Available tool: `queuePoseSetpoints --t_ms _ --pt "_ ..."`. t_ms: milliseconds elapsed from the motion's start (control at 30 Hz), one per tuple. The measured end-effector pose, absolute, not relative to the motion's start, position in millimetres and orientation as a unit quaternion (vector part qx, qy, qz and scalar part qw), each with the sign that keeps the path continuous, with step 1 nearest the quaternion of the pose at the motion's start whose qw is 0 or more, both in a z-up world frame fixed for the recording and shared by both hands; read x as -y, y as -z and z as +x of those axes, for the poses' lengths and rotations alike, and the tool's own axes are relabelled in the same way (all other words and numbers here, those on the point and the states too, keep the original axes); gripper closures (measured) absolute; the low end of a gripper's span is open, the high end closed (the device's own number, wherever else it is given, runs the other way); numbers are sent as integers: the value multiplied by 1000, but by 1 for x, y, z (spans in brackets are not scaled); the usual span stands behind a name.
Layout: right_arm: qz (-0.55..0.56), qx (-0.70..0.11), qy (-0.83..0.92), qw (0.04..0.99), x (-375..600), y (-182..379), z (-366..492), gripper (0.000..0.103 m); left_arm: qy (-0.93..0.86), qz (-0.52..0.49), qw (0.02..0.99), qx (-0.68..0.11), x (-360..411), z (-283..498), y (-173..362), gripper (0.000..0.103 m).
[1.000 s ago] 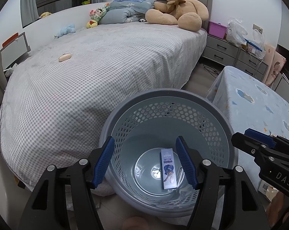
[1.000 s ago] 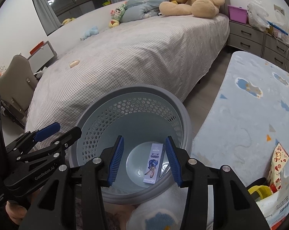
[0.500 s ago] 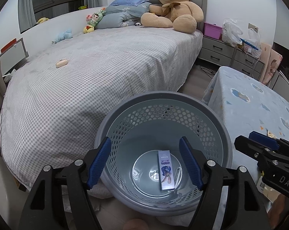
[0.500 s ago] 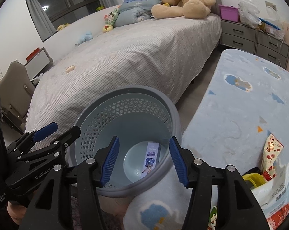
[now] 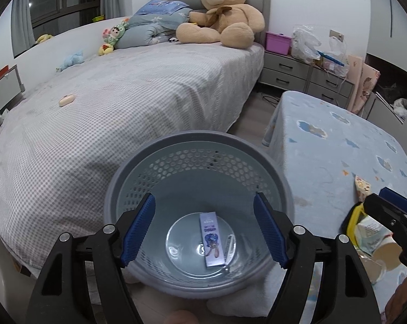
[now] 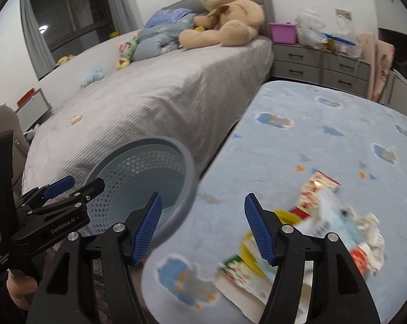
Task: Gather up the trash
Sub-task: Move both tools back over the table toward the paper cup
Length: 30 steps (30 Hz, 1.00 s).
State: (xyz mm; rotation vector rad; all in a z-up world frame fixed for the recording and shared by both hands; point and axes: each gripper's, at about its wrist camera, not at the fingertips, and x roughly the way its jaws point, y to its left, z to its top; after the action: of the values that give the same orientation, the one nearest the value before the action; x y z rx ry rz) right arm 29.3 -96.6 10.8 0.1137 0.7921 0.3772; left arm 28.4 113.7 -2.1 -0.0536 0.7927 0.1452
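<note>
A grey perforated basket (image 5: 198,140) stands on the floor between the bed and a low table. A small purple box (image 5: 211,240) lies flat on its bottom. My left gripper (image 5: 204,197) hovers over the basket mouth, jaws opening, nothing between them. My right gripper (image 6: 202,197) hangs over the near edge of the blue-covered table (image 6: 311,135), jaws also opening and empty. Just right of it lies a blurred trash pile (image 6: 325,216): a red-and-white packet (image 6: 315,189), a yellow piece (image 6: 284,214) and crumpled paper (image 6: 370,232). The basket rim (image 6: 187,162) is at its left.
A bed with a grey checked cover (image 5: 122,113) fills the left and back, with a big teddy bear (image 5: 225,19) and pillows at its head. Grey drawers (image 5: 289,70) with bags stand by the far wall. A chair (image 6: 3,124) is at the far left.
My right gripper has swung right, from above the basket to above the table's trash pile. Both pairs of jaws have widened. The left gripper has drawn back a little from the basket.
</note>
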Motion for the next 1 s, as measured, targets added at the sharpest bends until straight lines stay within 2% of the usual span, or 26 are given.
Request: queuePoseSetpoints --t_ms 400,633,1000 --pt "64 -347 -75 933 171 -13 -43 39 15 18 925 -380 -38 -2 11 30" --pt "79 -373 -38 924 196 13 -74 39 37 35 926 -375 -9 -17 15 30" --pt "68 -409 -18 910 196 54 -79 39 39 35 923 -381 -6 -30 20 30"
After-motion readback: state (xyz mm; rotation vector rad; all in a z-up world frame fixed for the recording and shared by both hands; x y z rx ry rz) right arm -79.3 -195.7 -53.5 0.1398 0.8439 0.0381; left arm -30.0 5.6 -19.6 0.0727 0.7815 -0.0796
